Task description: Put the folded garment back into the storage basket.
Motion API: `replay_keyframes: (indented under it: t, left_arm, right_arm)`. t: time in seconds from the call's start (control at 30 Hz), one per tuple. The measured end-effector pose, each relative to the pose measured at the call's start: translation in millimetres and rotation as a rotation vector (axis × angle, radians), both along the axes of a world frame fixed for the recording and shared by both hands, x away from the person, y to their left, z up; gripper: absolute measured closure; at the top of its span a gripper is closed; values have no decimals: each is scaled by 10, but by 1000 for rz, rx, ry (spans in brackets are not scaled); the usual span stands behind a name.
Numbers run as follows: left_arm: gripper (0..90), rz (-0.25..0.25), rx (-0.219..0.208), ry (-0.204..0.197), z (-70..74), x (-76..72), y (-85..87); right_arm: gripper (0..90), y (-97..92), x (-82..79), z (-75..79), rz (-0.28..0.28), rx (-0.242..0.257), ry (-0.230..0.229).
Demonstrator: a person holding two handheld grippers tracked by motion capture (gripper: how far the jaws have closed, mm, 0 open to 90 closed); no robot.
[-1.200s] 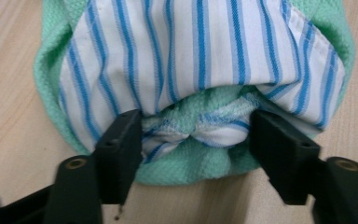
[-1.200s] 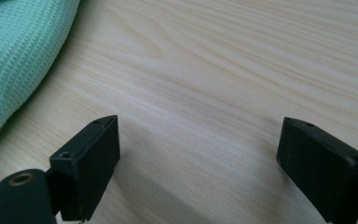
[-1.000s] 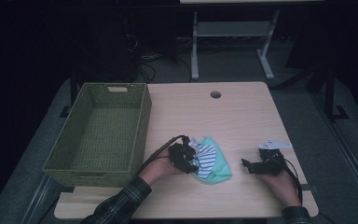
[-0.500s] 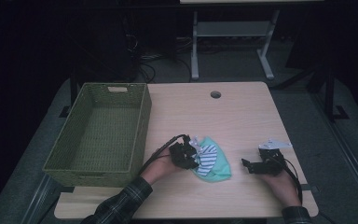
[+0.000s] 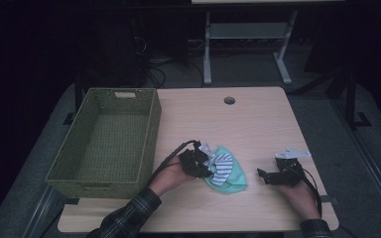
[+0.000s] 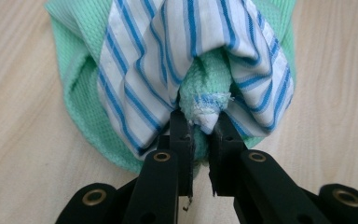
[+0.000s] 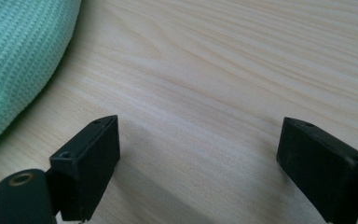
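My left gripper has just been closing, and its jaws are now pinched onto a fold at the near edge of the mint-green knitted cloth with the blue-and-white striped panel. A frayed bit of hem sits squeezed between the pads, so I've got it. The rest of the cloth bunches straight ahead of these jaws, flat on the pale wooden table, its longer run heading away from me and a touch to my right in the high view.

My left forearm comes in low from the near edge, angled up towards the middle, wrist close to the tabletop.

Out to the right, my right gripper rests with its jaws spread wide and nothing but bare wood between them. The cloth's green edge lies just off its left jaw, near but not touching. So the left hand is the one on the cloth.

Farther off, to the left of my left gripper, the olive-green woven rectangular basket stands empty. I judge the carry goes leftward over its near long wall.
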State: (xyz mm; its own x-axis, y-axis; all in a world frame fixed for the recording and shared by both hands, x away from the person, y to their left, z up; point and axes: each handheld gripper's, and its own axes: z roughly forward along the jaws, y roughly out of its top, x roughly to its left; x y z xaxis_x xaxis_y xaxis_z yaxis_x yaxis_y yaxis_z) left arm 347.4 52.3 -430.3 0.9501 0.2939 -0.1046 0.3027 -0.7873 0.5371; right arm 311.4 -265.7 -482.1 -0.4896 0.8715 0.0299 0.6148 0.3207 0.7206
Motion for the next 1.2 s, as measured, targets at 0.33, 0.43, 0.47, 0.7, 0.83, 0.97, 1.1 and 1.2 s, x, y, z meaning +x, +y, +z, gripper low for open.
replay_keyframes:
  t: [0.33,0.43,0.47,0.7,0.83,0.97,1.1,1.2]
  left_arm:
    - [813,10,-20,7,143,-4,32]
    - [813,17,-37,10,205,2,53]
    - [813,16,-38,9,235,7,63]
    - [812,34,-68,5,406,17,134]
    - [812,39,-80,-3,516,27,180]
    - [811,36,-86,-7,619,35,221]
    - [811,40,-94,-18,735,44,280]
    - [811,46,-98,-25,810,48,326]
  right_arm:
    - [127,-2,0,0,2,-2,0]
    - [127,-3,1,0,3,-2,-1]
    - [127,-3,1,0,3,-2,-1]
    - [127,-1,0,0,1,-2,-1]
    - [127,-1,0,0,1,-2,0]
    - [127,-1,0,0,1,-2,0]
    - [127,-1,0,0,1,-2,0]
    - [127,-1,0,0,1,-2,0]
